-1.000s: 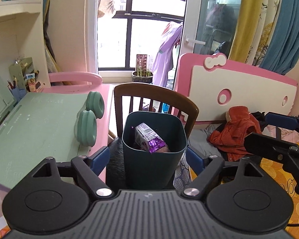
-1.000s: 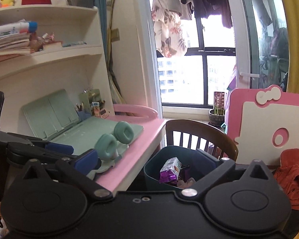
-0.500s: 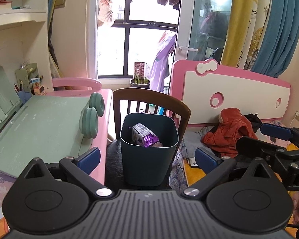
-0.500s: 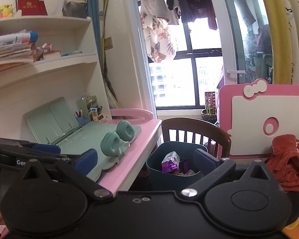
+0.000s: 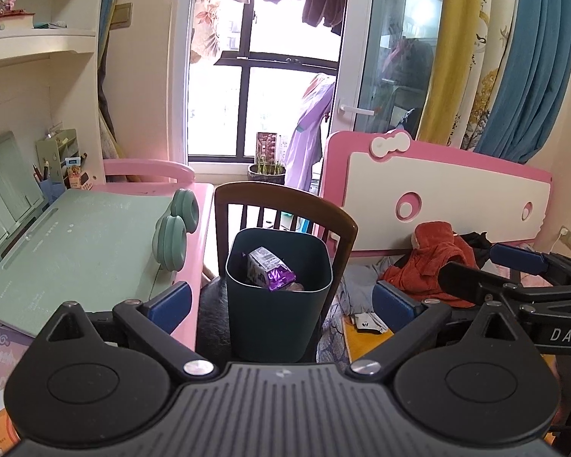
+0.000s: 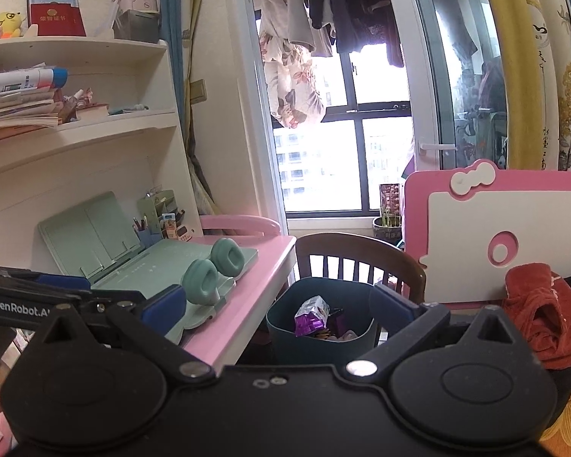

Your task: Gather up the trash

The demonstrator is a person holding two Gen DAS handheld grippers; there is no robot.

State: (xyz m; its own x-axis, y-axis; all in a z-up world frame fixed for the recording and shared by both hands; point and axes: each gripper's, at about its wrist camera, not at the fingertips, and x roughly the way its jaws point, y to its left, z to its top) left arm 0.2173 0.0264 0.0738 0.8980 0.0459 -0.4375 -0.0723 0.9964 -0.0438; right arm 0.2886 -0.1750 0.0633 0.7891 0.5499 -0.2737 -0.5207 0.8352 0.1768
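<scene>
A dark teal trash bin [image 5: 278,320] stands on a dark chair seat in front of me, also seen in the right wrist view [image 6: 285,333]. A purple and white snack wrapper [image 5: 270,272] lies in it on top of other trash [image 6: 312,314]. My left gripper [image 5: 281,306] is open and empty, held back from the bin. My right gripper [image 6: 278,308] is open and empty, also back from the bin; it shows at the right of the left wrist view [image 5: 514,270]. The left gripper shows at the left edge of the right wrist view [image 6: 57,285].
A pink desk [image 5: 203,205] with a green mat [image 5: 76,243] and green headphones [image 5: 175,224] stands on the left. A wooden chair back [image 5: 285,202] rises behind the bin. A pink and white headboard [image 5: 437,198] and red clothing [image 5: 434,262] are on the right. Shelves [image 6: 76,129] hold books.
Both grippers have pulled back and risen away from the bin, which now looks smaller and lower. Both stay open and empty.
</scene>
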